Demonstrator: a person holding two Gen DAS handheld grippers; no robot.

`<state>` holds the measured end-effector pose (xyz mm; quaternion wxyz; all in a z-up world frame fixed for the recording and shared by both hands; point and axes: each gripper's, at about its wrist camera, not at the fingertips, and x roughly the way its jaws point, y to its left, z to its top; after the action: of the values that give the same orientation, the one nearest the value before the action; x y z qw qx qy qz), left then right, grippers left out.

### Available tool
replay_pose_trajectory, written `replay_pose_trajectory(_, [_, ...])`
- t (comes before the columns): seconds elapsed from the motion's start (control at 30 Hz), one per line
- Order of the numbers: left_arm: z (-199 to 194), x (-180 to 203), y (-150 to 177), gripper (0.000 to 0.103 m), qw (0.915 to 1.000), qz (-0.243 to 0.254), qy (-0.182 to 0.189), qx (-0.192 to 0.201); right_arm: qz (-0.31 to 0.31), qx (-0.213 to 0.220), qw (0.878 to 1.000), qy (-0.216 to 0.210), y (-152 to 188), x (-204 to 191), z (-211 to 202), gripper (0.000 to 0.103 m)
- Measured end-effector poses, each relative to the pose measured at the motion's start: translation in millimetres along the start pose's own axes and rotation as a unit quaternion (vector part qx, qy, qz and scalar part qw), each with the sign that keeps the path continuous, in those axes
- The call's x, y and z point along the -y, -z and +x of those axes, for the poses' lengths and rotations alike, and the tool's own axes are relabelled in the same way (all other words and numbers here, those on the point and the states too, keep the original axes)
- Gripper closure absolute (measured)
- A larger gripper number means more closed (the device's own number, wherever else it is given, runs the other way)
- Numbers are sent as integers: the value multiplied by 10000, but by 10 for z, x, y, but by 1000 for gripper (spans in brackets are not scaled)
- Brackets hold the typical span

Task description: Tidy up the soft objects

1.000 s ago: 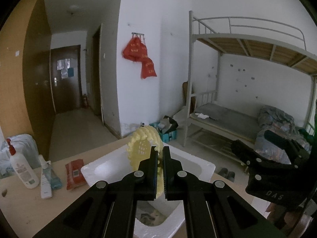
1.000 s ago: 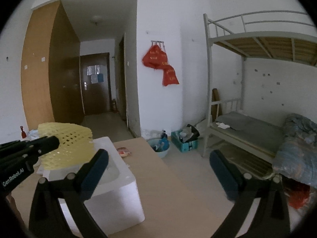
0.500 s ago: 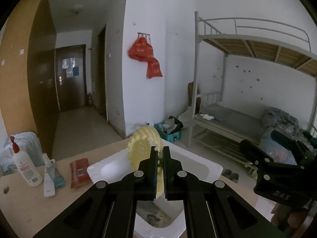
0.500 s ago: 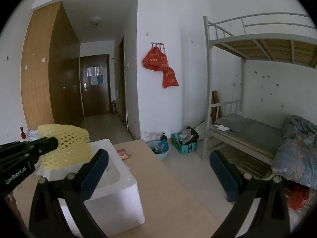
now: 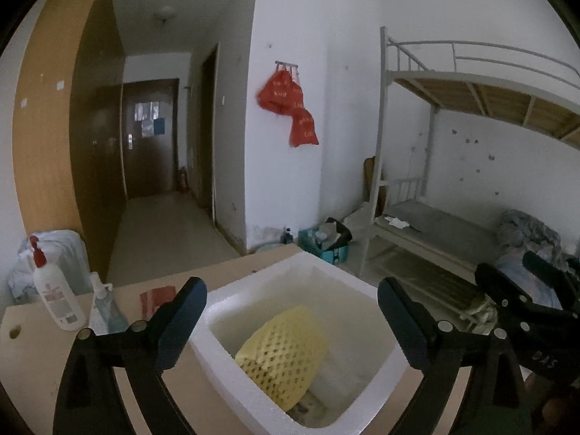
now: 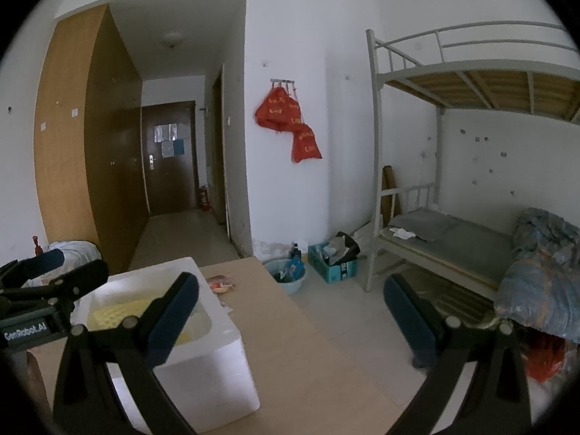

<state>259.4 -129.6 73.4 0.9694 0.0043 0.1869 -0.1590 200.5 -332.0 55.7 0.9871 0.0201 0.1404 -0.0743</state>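
The left gripper (image 5: 291, 311) stands wide open, with its two fingers spread to either side of the white foam box (image 5: 232, 373) and nothing between them. The yellow foam net sleeve (image 5: 282, 351) lies inside the box, just below and ahead of the open fingers, leaning against the inner wall on the tool's left side. It touches neither finger. The bottom of the box near the sleeve looks dirty, but what lies there is too unclear to name.

To the left of the left gripper, on the wooden table (image 5: 29, 359), stand a white pump bottle with a red top (image 5: 56, 297) and, just beside it, a small clear spray bottle (image 5: 103, 308). A red flat packet (image 5: 157, 299) lies behind the left finger. The right gripper (image 5: 525, 302) shows at the right edge of this view, near the box.

The right gripper (image 6: 291, 311) is also wide open and holds nothing. The foam box (image 6: 214, 355) sits to its lower left, and the yellow sleeve (image 6: 119, 311) shows inside it, partly hidden by the finger. The left gripper (image 6: 54, 272) reaches in from the left above the box. A small packet (image 6: 222, 283) lies on the table (image 6: 308, 362) beyond the box.
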Motion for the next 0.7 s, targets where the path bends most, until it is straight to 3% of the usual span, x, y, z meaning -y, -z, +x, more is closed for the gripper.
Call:
replay_pose_trajectory(0.37, [1, 3, -30, 7, 10000, 50, -6, 20, -18, -16, 10000, -40, 27, 17, 8, 0])
replay_pose_trajectory(0.7, [-115, -8, 3, 7, 9995, 174, -258, 93, -28, -31, 9997, -230, 60, -83, -19, 0])
